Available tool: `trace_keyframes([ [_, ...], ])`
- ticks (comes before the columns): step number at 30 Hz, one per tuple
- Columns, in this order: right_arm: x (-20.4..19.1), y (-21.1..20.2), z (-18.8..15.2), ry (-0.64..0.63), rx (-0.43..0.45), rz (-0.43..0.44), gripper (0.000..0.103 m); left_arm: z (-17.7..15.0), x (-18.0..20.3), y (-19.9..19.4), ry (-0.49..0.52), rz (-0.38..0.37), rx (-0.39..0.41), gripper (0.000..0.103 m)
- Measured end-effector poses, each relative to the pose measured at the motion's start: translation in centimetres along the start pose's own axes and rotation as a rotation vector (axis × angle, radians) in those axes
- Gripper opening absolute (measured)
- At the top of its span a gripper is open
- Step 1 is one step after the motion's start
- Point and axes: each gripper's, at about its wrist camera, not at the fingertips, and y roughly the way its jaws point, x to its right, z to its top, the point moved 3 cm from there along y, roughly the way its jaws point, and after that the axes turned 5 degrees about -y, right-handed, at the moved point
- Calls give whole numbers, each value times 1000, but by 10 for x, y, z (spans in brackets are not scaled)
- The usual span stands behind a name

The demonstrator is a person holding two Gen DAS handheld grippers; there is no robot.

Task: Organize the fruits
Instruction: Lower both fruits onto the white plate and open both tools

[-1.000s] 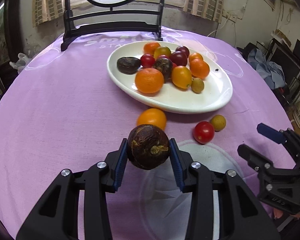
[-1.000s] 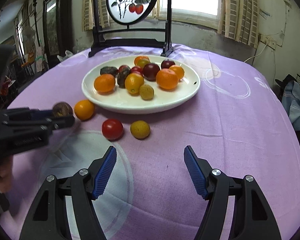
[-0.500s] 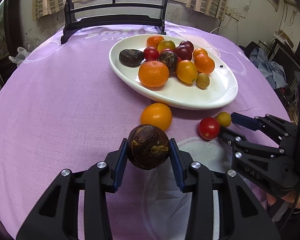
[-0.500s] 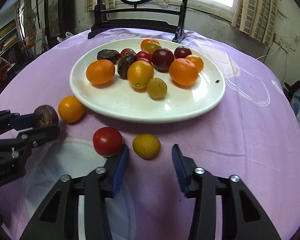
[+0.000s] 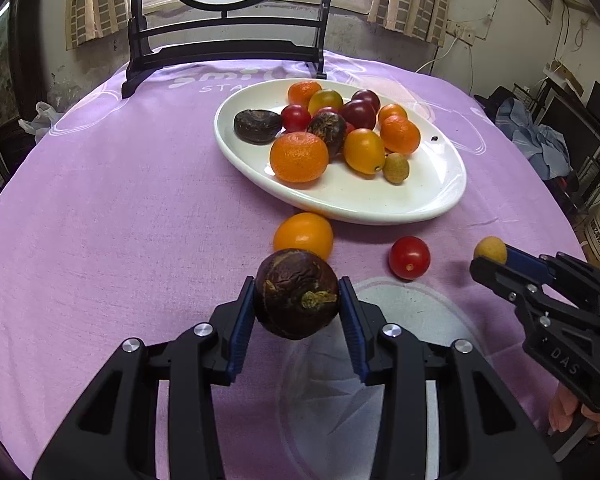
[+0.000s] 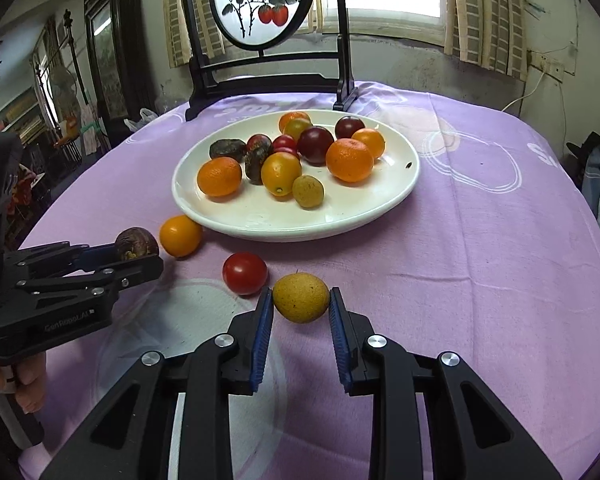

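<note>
My left gripper (image 5: 297, 300) is shut on a dark brown wrinkled passion fruit (image 5: 297, 294) and holds it above the purple cloth; it also shows in the right wrist view (image 6: 136, 243). My right gripper (image 6: 301, 303) is shut on a small yellow fruit (image 6: 301, 298), lifted off the cloth; this fruit also shows in the left wrist view (image 5: 490, 250). A white oval plate (image 5: 432, 196) holds several oranges, tomatoes, plums and dark fruits. An orange (image 5: 303, 236) and a red tomato (image 5: 409, 258) lie on the cloth in front of the plate.
A black wooden stand with a round painted screen (image 6: 260, 4) stands behind the plate at the table's far edge. The round table carries a purple cloth (image 5: 100, 208). Clutter and furniture stand beyond the table on both sides.
My right gripper moved forward to the yellow fruit, closed on it and lifted it. My left gripper keeps holding the passion fruit, with little change in place.
</note>
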Motion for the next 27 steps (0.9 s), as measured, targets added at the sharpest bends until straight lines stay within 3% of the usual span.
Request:
trace_keyframes([
  [12, 5, -27, 19, 16, 88, -6, 28, 30, 21, -29, 74, 17, 80, 40],
  [27, 13, -2, 60, -21, 97, -31, 28, 80, 43, 3, 79, 43, 90, 40],
])
